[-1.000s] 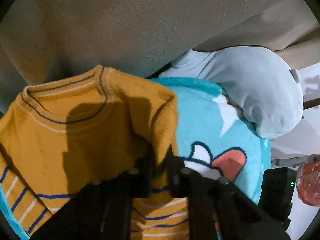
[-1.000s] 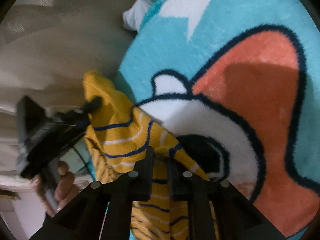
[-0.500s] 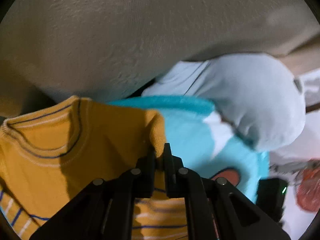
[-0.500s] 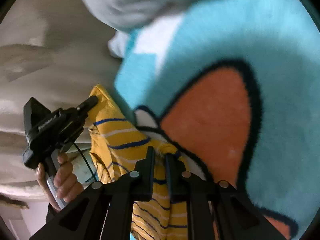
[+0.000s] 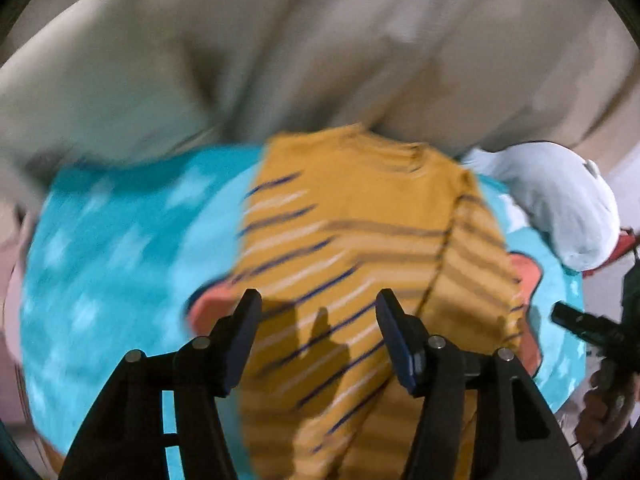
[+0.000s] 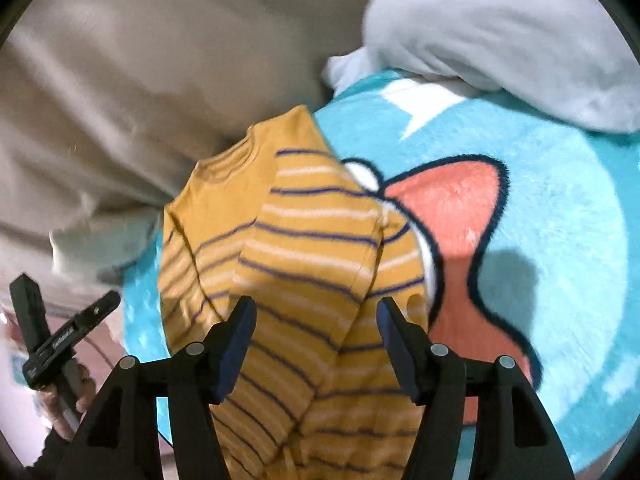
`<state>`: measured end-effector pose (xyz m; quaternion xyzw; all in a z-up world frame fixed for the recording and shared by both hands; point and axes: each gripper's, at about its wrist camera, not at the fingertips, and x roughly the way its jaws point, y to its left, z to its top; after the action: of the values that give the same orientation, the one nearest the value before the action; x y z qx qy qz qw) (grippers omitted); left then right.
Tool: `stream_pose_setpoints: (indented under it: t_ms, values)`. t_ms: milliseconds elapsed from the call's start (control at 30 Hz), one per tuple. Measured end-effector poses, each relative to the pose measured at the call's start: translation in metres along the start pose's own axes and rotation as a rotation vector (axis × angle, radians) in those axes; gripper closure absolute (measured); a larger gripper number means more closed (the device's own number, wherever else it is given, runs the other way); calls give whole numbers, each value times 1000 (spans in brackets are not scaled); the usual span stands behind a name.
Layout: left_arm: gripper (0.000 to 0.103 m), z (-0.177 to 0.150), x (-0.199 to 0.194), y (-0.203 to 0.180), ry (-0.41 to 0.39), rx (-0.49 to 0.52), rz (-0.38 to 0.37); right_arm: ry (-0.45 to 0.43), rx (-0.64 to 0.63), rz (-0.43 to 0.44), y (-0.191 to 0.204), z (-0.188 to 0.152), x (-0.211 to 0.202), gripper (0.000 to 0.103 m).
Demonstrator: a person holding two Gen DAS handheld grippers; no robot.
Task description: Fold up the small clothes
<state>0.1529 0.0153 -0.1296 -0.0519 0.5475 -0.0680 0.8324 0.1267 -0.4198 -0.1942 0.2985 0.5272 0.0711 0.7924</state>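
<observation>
A small mustard-yellow sweater (image 5: 360, 248) with navy and white stripes lies folded lengthwise on a turquoise cartoon blanket (image 5: 120, 248), collar at the far end. In the right wrist view the sweater (image 6: 304, 248) has a sleeve folded over its body. My left gripper (image 5: 318, 316) is open and empty above the sweater's lower part. My right gripper (image 6: 314, 320) is open and empty above the same part. Each gripper also shows at the edge of the other's view, the right one (image 5: 588, 330) and the left one (image 6: 64, 340).
A pale grey pillow (image 6: 500, 36) lies at the blanket's far right edge. A beige cushioned surface (image 5: 320, 48) rises behind the blanket. The blanket (image 6: 560, 220) has an orange and white cartoon figure (image 6: 460, 216) beside the sweater.
Both grippers let go of the sweater, opened and pulled back. The sweater now lies flat, folded narrower, with its sides laid over the middle.
</observation>
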Motion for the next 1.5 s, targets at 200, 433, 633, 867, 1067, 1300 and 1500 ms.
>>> stream_pose_setpoints:
  t_ms: [200,433,633,867,1067,1300,1500]
  values:
    - [44,-76,-11,51,79,-94,14,91,-85,-44,4,-54,-11,36]
    - [44,-141,13,44,217,-89,-86,246,-112,-51,4,-131,12,36]
    - [44,-175,29,38,277,-71,-93,249,-42,-117,-14,-168,19,38]
    - [44,-204,36,35,328,-18,-91,195,40,-224,-51,-187,-3,38]
    - [46,-209,48,25,314,-17,-137,232,42,-270,-55,-192,13,71]
    - [97,-211,37,29,326,-22,-164,232,13,-339,-49,-191,6,96]
    - [98,-209,17,45,297,-10,-129,221,18,-340,-52,-193,-15,99]
